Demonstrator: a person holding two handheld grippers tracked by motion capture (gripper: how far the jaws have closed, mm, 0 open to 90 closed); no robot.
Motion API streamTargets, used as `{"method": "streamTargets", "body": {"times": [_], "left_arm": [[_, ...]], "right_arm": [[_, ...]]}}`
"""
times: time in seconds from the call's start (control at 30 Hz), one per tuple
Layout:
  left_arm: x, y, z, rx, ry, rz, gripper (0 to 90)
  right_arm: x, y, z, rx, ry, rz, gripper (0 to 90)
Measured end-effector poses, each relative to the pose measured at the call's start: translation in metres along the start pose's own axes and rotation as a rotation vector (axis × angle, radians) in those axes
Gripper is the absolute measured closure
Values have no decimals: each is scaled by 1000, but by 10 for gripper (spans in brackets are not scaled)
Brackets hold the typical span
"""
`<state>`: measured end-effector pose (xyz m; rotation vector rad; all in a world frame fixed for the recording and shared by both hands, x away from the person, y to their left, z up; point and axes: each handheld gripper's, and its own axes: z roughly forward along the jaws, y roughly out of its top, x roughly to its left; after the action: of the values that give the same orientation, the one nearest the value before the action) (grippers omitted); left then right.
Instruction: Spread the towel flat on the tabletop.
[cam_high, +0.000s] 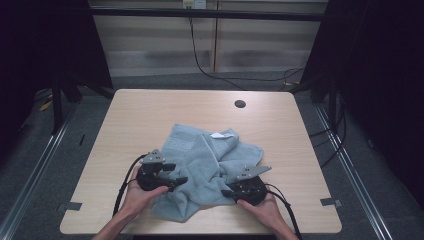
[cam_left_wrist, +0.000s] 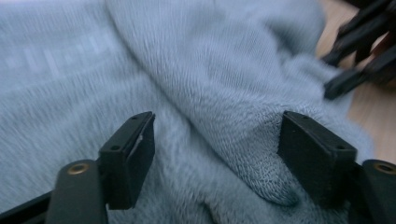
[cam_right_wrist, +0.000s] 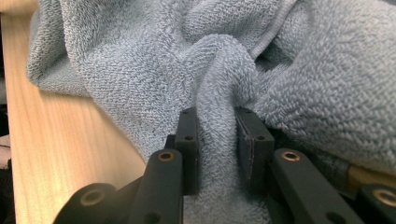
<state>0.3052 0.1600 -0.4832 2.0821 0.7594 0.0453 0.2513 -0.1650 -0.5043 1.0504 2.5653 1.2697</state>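
High view first: a crumpled grey-blue towel (cam_high: 205, 167) lies on the near half of a pale wooden table (cam_high: 150, 110), bunched into folds, with a small white label (cam_high: 220, 135) turned up near its far edge. A person's forearms come in from the bottom, one gripper in each hand, one at either side of the heap.

On the towel's left side, the left gripper (cam_high: 172, 175) points in toward the cloth. From the left gripper view its jaws stand spread wide (plenty of room between them), and a rounded fold of the towel (cam_left_wrist: 224, 107) lies in the gap. The right-hand pad sits against the fold or just beside it, I can't tell which; the other pad stands apart from it. Nothing is pinched there. Farther off in that same view, at the upper right, the black jaws of the other gripper show over a strip of bare table.

At the towel's near right edge is the right gripper (cam_high: 229, 191). Its own view is clear: the two pads are pressed in on a thick ridge of towel (cam_right_wrist: 217, 144), which rises up between them and twists into the rest of the cloth. To the left of that grip the table's wood shows beside the towel's edge.

A round dark hole (cam_high: 240, 104) sits in the tabletop, well apart from the towel on the far side.
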Motion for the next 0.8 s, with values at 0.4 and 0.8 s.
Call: {"method": "streamTargets", "body": {"times": [0.4, 0.8], "left_arm": [[-18, -35, -22, 58, -62, 23, 650], [-17, -12, -43, -64, -48, -13, 404]], "right_arm": [[7, -2, -4, 9, -1, 29, 635], [2, 12, -68, -157, -86, 74, 454]]}}
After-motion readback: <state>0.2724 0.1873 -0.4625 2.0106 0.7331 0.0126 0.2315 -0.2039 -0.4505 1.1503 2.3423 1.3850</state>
